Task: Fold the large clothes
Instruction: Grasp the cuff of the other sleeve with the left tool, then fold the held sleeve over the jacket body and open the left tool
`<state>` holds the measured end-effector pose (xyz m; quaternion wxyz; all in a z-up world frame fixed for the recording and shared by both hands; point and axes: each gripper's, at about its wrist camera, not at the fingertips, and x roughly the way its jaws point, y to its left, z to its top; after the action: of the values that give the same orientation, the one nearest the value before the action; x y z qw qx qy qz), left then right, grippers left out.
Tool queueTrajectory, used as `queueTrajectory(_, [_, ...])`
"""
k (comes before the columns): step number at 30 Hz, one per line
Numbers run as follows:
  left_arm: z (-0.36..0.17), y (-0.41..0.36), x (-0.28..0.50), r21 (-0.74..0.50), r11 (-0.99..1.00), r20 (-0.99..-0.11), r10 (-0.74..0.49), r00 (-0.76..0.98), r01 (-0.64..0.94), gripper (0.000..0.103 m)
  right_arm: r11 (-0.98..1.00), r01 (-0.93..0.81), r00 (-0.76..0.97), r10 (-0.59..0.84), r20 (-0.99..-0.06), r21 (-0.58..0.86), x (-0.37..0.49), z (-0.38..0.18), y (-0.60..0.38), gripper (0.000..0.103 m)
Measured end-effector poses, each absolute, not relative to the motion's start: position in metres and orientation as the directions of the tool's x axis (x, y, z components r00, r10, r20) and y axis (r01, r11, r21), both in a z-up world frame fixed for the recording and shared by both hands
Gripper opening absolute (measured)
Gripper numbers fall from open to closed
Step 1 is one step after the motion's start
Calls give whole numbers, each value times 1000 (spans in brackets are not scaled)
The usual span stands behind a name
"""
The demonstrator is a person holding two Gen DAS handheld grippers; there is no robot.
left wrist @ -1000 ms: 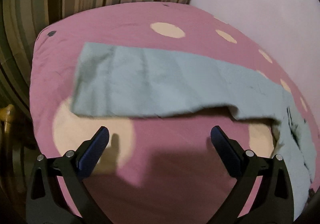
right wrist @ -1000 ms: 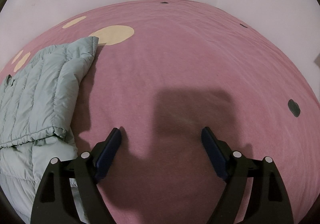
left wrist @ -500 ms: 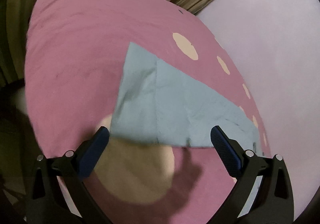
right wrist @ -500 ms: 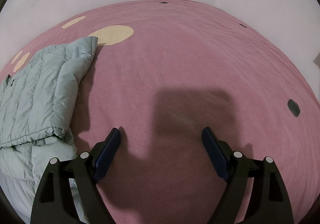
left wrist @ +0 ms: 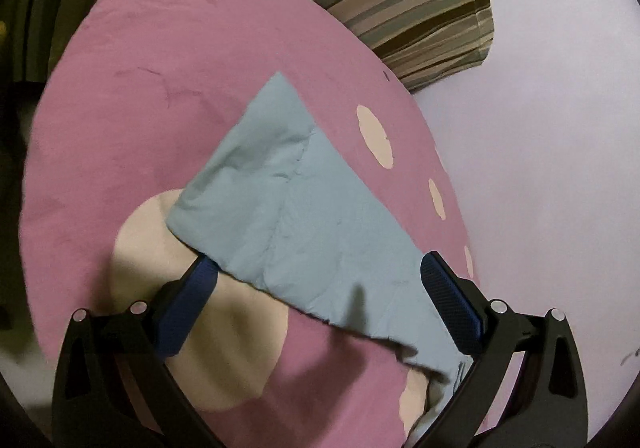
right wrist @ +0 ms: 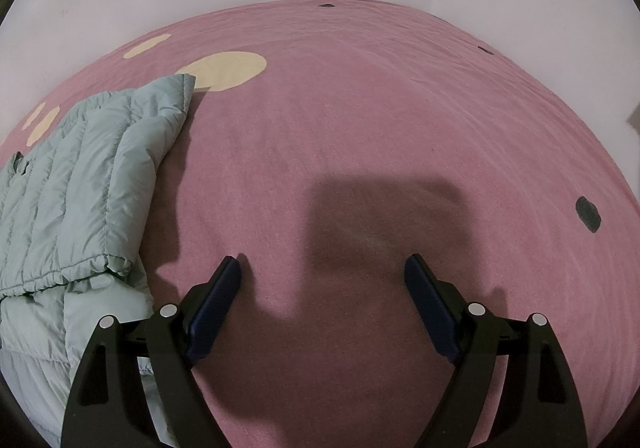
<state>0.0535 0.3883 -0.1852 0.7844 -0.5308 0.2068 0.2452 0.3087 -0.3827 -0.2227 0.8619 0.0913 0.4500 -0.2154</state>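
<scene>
Pale blue quilted jacket (left wrist: 304, 216) on pink bedspread (left wrist: 120, 120): likely light, soft, slippery; left gripper (left wrist: 320, 284), jaws spread, straddles its sleeve edge, a likely hold; right gripper (right wrist: 322, 280) released beside it.

My left claw (left wrist: 318, 290) shows two matte black, angular arms with triangular cut-outs, each tipped with a dark blue, finely textured pad (left wrist: 450, 304). Two round silver screw heads sit on each arm near the pad's base. My right claw (right wrist: 322, 290) is built the same: black skeletal arms, triangular openings, paired silver screws, and blue ribbed pads (right wrist: 428, 308) along the inner faces. I see no cables or printed markings.
</scene>
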Motion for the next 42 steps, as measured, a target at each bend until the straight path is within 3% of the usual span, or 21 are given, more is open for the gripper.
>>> queueTrajectory(2, [-185, 392, 56, -740, 312, -571, 177, 802, -596, 99, 891, 453, 502, -289, -815, -36, 309, -223, -384, 83])
queueTrajectory(6, [-188, 408, 48, -773, 265, -541, 198, 817, -576, 85, 890, 454, 502, -291, -815, -38, 309, -223, -383, 83])
queueTrajectory(12, [-187, 413, 46, -743, 280, -567, 221, 794, -608, 69, 890, 454, 502, -290, -815, -38, 309, -223, -383, 83])
queueTrajectory(14, [-187, 413, 47, -735, 288, -570, 226, 790, -613, 61, 890, 454, 501, -291, -815, -38, 309, -223, -383, 83])
queueTrajectory(16, [-188, 415, 50, -744, 288, -560, 222, 798, -602, 40, 890, 454, 501, -291, -815, -38, 309, -223, -384, 83])
queueTrajectory(21, [-194, 419, 54, -717, 297, -589, 226, 776, -630, 26, 890, 455, 501, -291, -815, -38, 308, -223, -383, 83])
queueTrajectory(27, [-197, 425, 61, -707, 302, -594, 236, 769, -639, 25, 890, 454, 501, -291, -815, -39, 308, -223, -383, 84])
queueTrajectory(29, [-191, 423, 64, -687, 340, -594, 248, 766, -642, 13, 890, 454, 501, -291, -815, -39, 308, -223, -383, 84])
queueTrajectory(33, [-168, 410, 73, -609, 438, -595, 297, 746, -661, 6, 890, 454, 501, -291, -815, -39, 308, -223, -383, 84])
queueTrajectory(37, [-131, 381, 90, -547, 558, -548, 325, 770, -625, 6, 890, 455, 502, -290, -815, -37, 308, -222, -383, 84])
queueTrajectory(42, [-90, 324, 128, -504, 699, -491, 252, 834, -508, 6, 889, 457, 504, -288, -814, -32, 308, -222, -384, 84])
